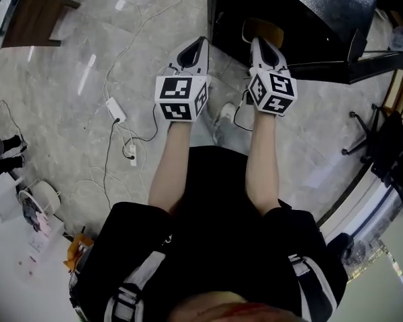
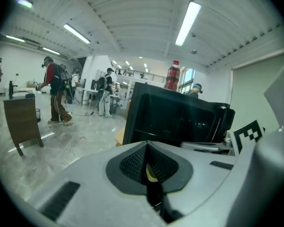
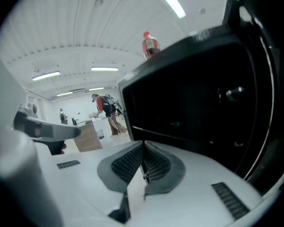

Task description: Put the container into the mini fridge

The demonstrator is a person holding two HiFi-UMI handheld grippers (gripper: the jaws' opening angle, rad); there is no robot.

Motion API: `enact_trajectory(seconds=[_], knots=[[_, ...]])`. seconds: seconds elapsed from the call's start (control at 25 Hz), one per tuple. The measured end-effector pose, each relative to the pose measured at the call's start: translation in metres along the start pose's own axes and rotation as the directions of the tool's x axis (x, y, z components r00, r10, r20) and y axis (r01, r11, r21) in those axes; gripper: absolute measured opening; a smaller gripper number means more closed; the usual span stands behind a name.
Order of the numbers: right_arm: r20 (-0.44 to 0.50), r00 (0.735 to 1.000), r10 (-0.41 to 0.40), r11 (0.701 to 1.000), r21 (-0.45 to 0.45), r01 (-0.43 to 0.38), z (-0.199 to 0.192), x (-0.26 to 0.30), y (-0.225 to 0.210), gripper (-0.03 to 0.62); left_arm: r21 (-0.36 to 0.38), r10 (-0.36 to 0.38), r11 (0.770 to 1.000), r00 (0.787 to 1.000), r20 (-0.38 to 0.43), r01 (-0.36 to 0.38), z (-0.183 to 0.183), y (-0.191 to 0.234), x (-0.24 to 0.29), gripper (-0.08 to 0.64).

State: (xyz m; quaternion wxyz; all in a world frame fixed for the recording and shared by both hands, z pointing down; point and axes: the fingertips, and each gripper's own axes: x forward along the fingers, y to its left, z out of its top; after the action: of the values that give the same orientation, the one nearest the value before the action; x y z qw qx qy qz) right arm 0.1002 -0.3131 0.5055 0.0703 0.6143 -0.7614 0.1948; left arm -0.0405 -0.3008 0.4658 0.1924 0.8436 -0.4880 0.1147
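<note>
The left tongs [image 1: 195, 44] and right tongs [image 1: 261, 44], mid-frame, were each pressed together with nothing between them. Both pointed at the black fridge [image 1: 302, 15] at upper right. A bottle [image 2: 172, 75] stood on top.

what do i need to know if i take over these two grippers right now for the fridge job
Left gripper: jaws shut, nothing held.
Right gripper: jaws shut, nothing held. Both are held side by side, pointing at the mini fridge.
Mini fridge: black, its door open on the right, a red bottle on top.
Container: not in either gripper, and it can't be picked out in any view. A tan round thing low by the fridge front is too hidden to name.
Done: the door is open.
Left: find the container, grasp it and put it inside the fridge.
</note>
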Motion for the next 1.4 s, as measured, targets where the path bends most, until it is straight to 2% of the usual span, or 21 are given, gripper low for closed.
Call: enact_trajectory(seconds=[0.2,0.4,0.56,0.92,1.08,1.4], knots=[[0.211,0.974,0.08,0.991,-0.125,-0.054,0.091,-0.039,0.029,0.012,0.047,-0.043,0.998,0.989,0.139,0.037,0.056,-0.029,-0.01,0.006],[0.309,0.947,0.09,0.986,-0.161,-0.041,0.147,-0.071,0.031,0.012,0.107,-0.063,0.994,0.964,0.257,0.036,0.107,-0.056,-0.029,0.006],[0.332,0.938,0.101,0.985,-0.169,-0.046,0.166,-0.087,0.027,0.012,0.13,-0.069,0.991,0.949,0.309,0.03,0.13,-0.067,-0.039,0.006],[0.39,0.913,0.12,0.979,-0.2,-0.044,0.2,-0.106,0.016,0.012,0.177,-0.087,0.984,0.924,0.372,0.021,0.158,-0.096,-0.049,0.006],[0.398,0.91,0.118,0.978,-0.206,-0.037,0.21,-0.109,0.013,0.012,0.187,-0.08,0.982,0.916,0.393,0.005,0.167,-0.101,-0.053,0.006],[0.416,0.894,0.169,0.969,-0.237,-0.073,0.222,-0.117,0.015,0.012,0.198,-0.066,0.98,0.906,0.417,-0.02,0.175,-0.113,-0.059,0.006]])
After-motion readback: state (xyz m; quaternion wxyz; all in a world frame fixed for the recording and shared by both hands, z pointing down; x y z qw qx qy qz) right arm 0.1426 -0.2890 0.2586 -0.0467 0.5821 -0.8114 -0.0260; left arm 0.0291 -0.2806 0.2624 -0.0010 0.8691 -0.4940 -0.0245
